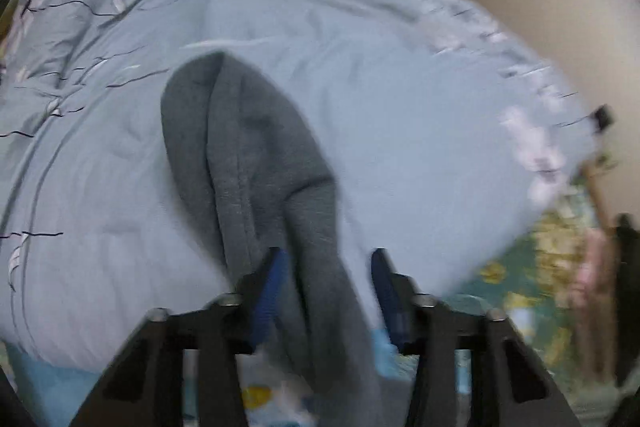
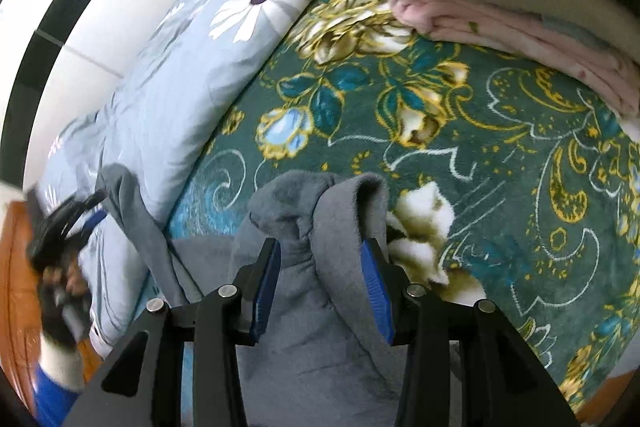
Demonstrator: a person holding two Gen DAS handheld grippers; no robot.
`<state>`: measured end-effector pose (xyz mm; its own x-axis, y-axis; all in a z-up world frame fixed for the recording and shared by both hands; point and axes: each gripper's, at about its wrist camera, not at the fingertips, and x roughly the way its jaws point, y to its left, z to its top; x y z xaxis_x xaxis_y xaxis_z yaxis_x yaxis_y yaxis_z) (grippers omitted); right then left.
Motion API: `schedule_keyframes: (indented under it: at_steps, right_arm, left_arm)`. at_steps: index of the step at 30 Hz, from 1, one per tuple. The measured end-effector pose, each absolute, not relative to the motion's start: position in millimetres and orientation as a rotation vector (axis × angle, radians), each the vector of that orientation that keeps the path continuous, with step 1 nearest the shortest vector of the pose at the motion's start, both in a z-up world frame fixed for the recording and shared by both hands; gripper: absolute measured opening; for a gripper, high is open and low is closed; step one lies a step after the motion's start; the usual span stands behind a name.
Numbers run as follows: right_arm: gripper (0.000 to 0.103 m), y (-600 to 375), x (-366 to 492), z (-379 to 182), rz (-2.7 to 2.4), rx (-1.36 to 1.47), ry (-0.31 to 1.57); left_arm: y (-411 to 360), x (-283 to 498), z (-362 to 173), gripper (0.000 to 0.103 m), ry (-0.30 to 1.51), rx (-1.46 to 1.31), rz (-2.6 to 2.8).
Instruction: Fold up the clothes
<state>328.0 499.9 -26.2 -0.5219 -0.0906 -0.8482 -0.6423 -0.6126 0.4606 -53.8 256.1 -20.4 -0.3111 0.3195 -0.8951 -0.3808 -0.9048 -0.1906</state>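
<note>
A grey garment (image 2: 304, 267) is held up between two tongs over the bed.

The right tongs (image 2: 320, 267) are set apart, with a thick bunch of grey cloth filling the gap. In the left tongs (image 1: 326, 291), also apart, a grey strip hangs; whether it is pinched cannot be told. A fold seems to be in hand. Next, a firm hold is needed, then the cloth is laid flat on the green blanket (image 2: 500, 155), near the blue quilt (image 1: 400, 87).

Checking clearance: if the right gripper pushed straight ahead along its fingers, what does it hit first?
The grey garment bunched between the right gripper fingers; beyond that fold, likely the green floral blanket, though depth is unclear.
</note>
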Motion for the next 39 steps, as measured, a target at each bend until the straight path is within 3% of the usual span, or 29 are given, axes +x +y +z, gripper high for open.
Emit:
schedule_keyframes:
  at_steps: [1,4,7,12,14,20,23,26,27,28,29,30,33,39]
  right_arm:
    - [0.043,496.5,328.8,-24.6,2.203,-1.297,1.117]
    - [0.043,491.9,331.1,-22.0,2.217,-1.314,1.086]
    - [0.043,492.3,334.4,-19.1,2.217,-1.321,1.069]
    - [0.043,488.8,342.0,-5.3,2.248,-1.286,1.057]
    - [0.043,484.2,346.6,-2.0,2.265,-1.275,1.054]
    - [0.043,469.3,356.4,-14.7,2.238,-1.295,1.127]
    - [0.043,460.9,356.4,-17.5,2.227,-1.298,1.166]
    - [0.043,452.9,351.4,-15.0,2.239,-1.319,1.148]
    - [0.043,450.6,349.7,-13.9,2.241,-1.325,1.139]
    - [0.043,449.3,348.1,-13.5,2.244,-1.330,1.136]
    - [0.043,448.0,346.5,-13.1,2.246,-1.335,1.132]
    - [0.043,446.7,344.9,-12.8,2.249,-1.340,1.129]
    - [0.043,442.8,340.1,-11.7,2.257,-1.354,1.118]
    - [0.043,435.8,335.6,-12.5,2.254,-1.376,1.109]
  left_arm:
    - [259.5,-55.1,-27.3,0.006,0.110,-1.539,2.252]
    - [260.0,-54.9,-32.3,0.004,0.128,-1.540,2.292]
    - [217.9,-43.7,-7.2,0.004,-0.088,-1.490,2.299]
    - [94.6,1.0,46.1,0.003,-0.505,-1.333,2.273]
    - [24.4,39.4,46.3,0.003,-0.585,-1.340,2.308]
    - [-104.3,112.1,-47.8,0.004,-0.739,-1.761,2.294]
    - [-133.7,140.9,-73.8,0.006,-0.858,-1.877,2.211]
    - [-120.7,148.6,-55.0,0.006,-0.717,-1.841,2.234]
    - [-112.2,148.1,-45.0,0.013,-0.642,-1.812,2.247]
    - [-101.3,141.5,-39.3,0.021,-0.544,-1.783,2.268]
    - [-90.2,134.4,-34.1,0.042,-0.444,-1.752,2.287]
    - [-79.0,127.2,-28.8,0.055,-0.345,-1.719,2.302]
    - [-36.6,101.8,-20.9,0.058,-0.056,-1.635,2.317]
    - [52.0,48.3,-72.8,0.058,0.275,-1.720,2.232]
